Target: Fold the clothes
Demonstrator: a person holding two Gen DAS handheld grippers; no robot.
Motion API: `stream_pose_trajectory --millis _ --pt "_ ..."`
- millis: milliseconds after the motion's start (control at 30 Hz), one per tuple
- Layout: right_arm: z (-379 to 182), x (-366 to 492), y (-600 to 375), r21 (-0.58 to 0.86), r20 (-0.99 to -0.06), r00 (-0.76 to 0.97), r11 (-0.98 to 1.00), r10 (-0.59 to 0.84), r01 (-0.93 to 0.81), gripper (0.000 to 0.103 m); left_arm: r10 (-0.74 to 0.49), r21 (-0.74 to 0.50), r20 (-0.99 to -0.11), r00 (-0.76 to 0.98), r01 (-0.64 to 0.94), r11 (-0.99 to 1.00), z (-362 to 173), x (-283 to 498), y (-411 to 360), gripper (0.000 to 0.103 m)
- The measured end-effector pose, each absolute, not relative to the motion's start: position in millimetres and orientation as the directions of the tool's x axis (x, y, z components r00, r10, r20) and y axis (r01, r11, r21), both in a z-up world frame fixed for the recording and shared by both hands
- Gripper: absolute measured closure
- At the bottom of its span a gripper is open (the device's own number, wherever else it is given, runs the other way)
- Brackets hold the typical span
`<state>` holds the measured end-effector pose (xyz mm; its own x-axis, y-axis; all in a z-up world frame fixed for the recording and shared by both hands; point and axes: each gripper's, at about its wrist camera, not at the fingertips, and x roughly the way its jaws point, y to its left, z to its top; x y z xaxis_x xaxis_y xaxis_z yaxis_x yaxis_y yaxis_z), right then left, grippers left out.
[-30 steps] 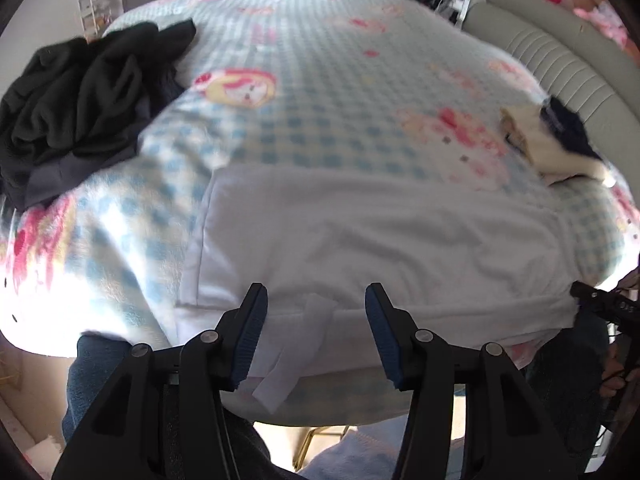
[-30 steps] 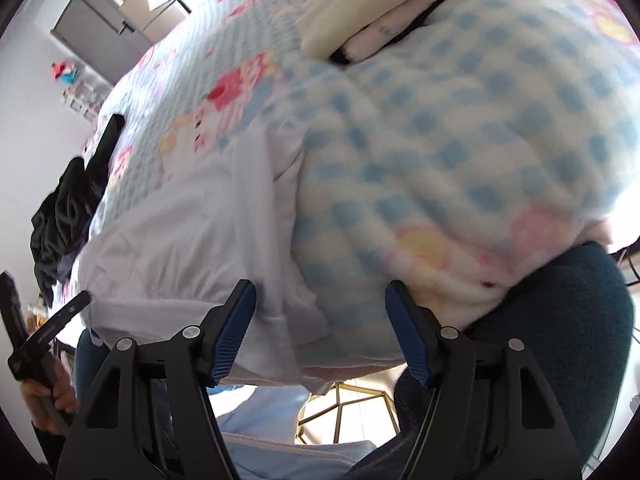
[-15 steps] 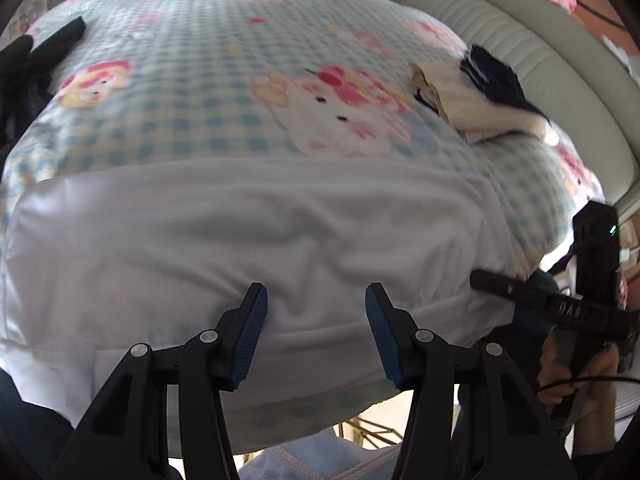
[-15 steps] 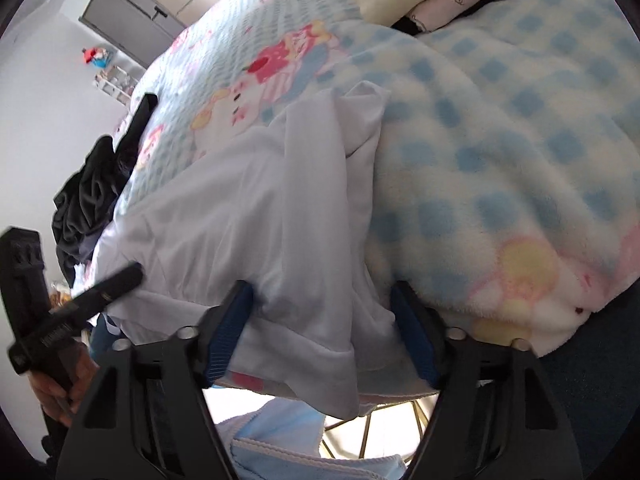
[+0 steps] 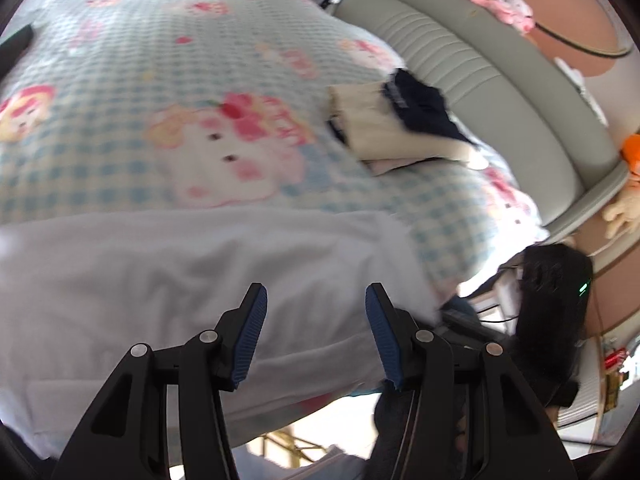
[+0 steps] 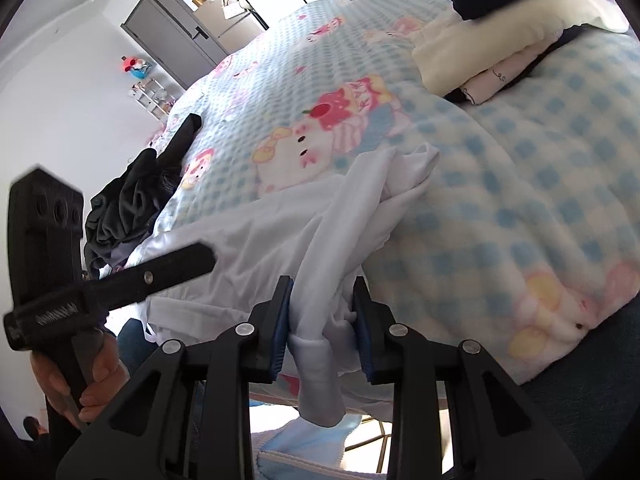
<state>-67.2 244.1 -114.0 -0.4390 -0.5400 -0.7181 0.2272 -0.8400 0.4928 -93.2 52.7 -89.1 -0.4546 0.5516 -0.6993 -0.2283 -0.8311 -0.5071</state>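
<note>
A white garment [image 5: 180, 272] lies spread along the near edge of the bed and hangs over it. My left gripper [image 5: 312, 292] hovers over its right part, open, with nothing pinched between the blue pads. In the right wrist view the same white garment [image 6: 248, 232] is gathered into a bunch at its right end. My right gripper [image 6: 322, 284] is closing on that bunch, both pads touch the cloth, and a rolled fold hangs down below them. The left gripper [image 6: 176, 264] shows at the left of that view, held in a hand [image 6: 92, 376].
A blue-checked cartoon blanket [image 5: 160, 80] covers the bed. A folded stack of cream and navy clothes [image 5: 392, 128] sits at the far right near the grey padded headboard [image 5: 480, 80]. A heap of black clothes [image 6: 128, 200] lies at the far left. A grey cabinet [image 6: 176, 28] stands beyond.
The left gripper has swept right along the garment, staying open. The right gripper's jaws have narrowed onto the garment's right end, which is now bunched and pulled toward the bed edge.
</note>
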Motion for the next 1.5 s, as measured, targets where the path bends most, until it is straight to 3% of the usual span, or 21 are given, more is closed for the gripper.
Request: stream_pose_trajectory --millis 367,433,500,600,800,967,1067,1167,1267,1367,1433,1500 --pt "-114.1 -65.0 243.6 0.509 -0.689 -0.448 -0.820 -0.570 0.262 0.074 0.631 -0.571 -0.702 -0.329 -0.270 -0.775 -104.7 -113.6 91.8 0.047" --pt "-114.7 -64.8 242.3 0.510 -0.684 -0.443 -0.814 -0.579 0.277 0.072 0.604 -0.530 -0.725 -0.331 -0.292 -0.796 -107.7 -112.3 102.8 0.050" --pt "-112.8 -63.2 241.2 0.501 -0.681 -0.444 -0.813 -0.583 0.298 0.071 0.551 -0.459 -0.759 -0.347 -0.315 -0.830 -110.0 -110.1 114.4 0.061" --pt "-112.3 -63.9 245.6 0.476 -0.705 -0.430 -0.825 -0.565 0.304 0.065 0.534 -0.450 -0.773 -0.343 -0.298 -0.842 -116.0 -111.9 115.0 0.065" --pt "-122.6 -74.0 297.0 0.550 -0.709 -0.438 -0.822 -0.553 0.148 0.058 0.530 -0.467 -0.779 -0.335 -0.255 -0.847 -125.2 -117.7 107.0 0.065" --pt "-132.6 -76.0 326.2 0.500 -0.762 -0.496 -0.865 -0.416 -0.042 0.059 0.536 -0.480 -0.775 -0.336 -0.238 -0.844 -127.2 -118.6 104.7 0.065" --pt "-134.6 -76.3 313.2 0.475 -0.777 -0.462 -0.880 -0.428 0.017 0.059 0.557 -0.509 -0.764 -0.326 -0.226 -0.830 -128.3 -119.6 103.7 0.065" --pt "-138.2 -75.5 288.3 0.461 -0.790 -0.400 -0.880 -0.465 0.114 0.059 0.605 -0.572 -0.738 -0.299 -0.198 -0.796 -131.7 -122.4 102.0 0.062" --pt "-144.9 -74.7 280.4 0.540 -0.753 -0.375 -0.834 -0.541 0.118 0.059 0.629 -0.595 -0.727 -0.276 -0.203 -0.778 -132.4 -120.3 107.1 0.047" --pt "-148.9 -73.3 273.6 0.605 -0.713 -0.356 -0.787 -0.605 0.125 0.059 0.622 -0.584 -0.735 -0.270 -0.214 -0.783 -131.2 -117.7 112.8 0.045" --pt "-146.6 -71.9 266.4 0.622 -0.697 -0.343 -0.769 -0.630 0.146 0.059 0.608 -0.569 -0.746 -0.273 -0.215 -0.794 -131.2 -117.4 114.6 0.051" --pt "-142.8 -69.8 256.5 0.650 -0.672 -0.321 -0.739 -0.667 0.175 0.059 0.568 -0.533 -0.772 -0.286 -0.195 -0.823 -133.1 -118.1 111.4 0.084"
